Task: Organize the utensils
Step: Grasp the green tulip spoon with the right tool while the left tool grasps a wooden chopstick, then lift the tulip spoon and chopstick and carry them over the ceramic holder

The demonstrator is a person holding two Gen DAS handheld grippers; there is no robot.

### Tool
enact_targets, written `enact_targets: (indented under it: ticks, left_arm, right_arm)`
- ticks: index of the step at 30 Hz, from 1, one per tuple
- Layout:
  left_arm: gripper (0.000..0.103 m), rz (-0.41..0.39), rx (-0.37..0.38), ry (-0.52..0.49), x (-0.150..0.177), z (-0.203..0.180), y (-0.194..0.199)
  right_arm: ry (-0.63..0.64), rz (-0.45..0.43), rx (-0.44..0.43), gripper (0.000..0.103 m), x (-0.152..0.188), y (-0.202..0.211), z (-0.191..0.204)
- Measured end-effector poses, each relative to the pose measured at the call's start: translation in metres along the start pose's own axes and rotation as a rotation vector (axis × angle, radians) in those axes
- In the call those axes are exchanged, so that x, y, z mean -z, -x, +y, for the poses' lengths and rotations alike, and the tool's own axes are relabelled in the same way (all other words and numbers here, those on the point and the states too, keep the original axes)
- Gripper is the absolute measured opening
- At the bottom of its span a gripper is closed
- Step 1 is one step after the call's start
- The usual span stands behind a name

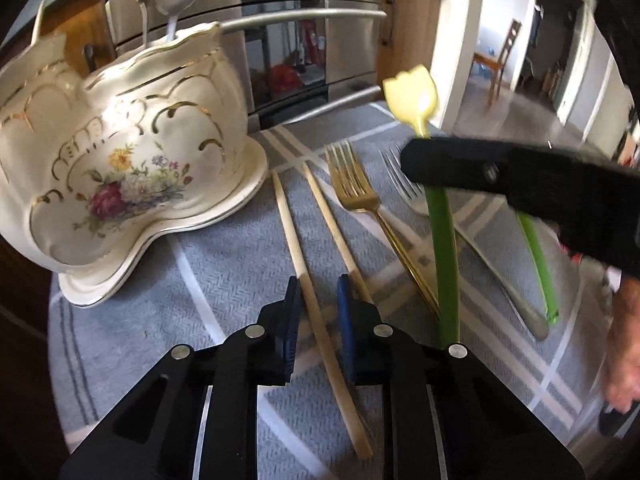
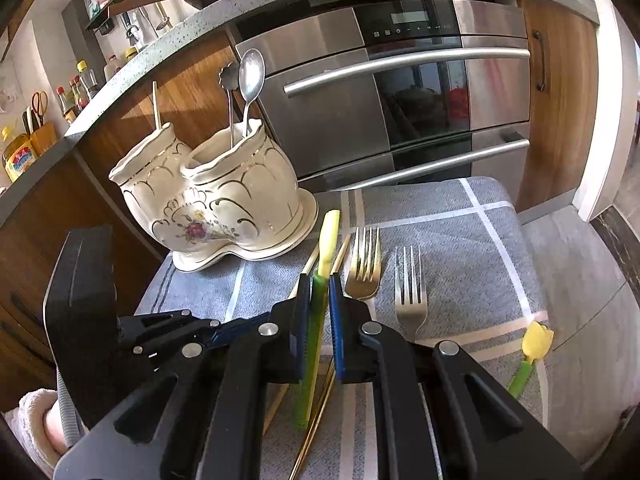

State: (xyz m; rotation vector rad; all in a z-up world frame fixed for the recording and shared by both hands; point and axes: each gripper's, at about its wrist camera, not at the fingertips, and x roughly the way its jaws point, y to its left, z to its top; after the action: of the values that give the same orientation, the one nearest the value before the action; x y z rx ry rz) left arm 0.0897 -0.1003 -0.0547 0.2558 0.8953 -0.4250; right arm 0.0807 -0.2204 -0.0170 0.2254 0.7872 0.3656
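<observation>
1. The right gripper [image 2: 319,280] is clamping a green-stemmed utensil with a yellow tulip-shaped top [image 2: 320,312], its blue pads pressed against the stem on both sides. The stem is standing between the fingers and the pale tip is poking out just beyond them.
2. The left gripper [image 1: 318,284] is hanging low over the grey checked cloth [image 1: 224,264], its jaws narrowed around a wooden chopstick [image 1: 320,320]; whether the pads are actually touching the stick cannot be told.
3. A second chopstick [image 1: 340,236] is lying just to the right of the left gripper's right finger, roughly parallel to the first.
4. Further right of that gripper, a gold fork [image 1: 356,188] and a silver fork [image 1: 404,184] are lying on the cloth, tines pointing away.
5. A second tulip utensil [image 2: 532,354] is lying on the cloth to the right of the right gripper.
6. Ahead and to the left of both grippers, a cream two-pocket ceramic holder [image 2: 224,196] (gold trim, painted flowers) is sitting on its matching saucer.
7. Its right pocket is holding a silver spoon [image 2: 251,80] and another metal utensil; its left pocket is holding one pale stick [image 2: 155,104].
</observation>
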Motion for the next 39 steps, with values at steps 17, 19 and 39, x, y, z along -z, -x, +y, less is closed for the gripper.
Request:
enact_targets:
  ticks: [17, 19, 39]
  left_arm:
    - [0.006, -0.085, 0.083, 0.025, 0.004, 0.015, 0.034]
    - [0.006, -0.105, 0.085, 0.026, 0.004, 0.017, 0.041]
    - [0.006, -0.511, 0.062, 0.163, 0.003, 0.071, 0.152]
  right_arm:
    - [-0.015, -0.059, -0.006, 0.008, -0.004, 0.013, -0.004]
    - [-0.013, -0.061, -0.007, 0.008, -0.004, 0.014, -0.004]
    - [0.018, -0.147, -0.048, 0.008, -0.019, 0.026, 0.013]
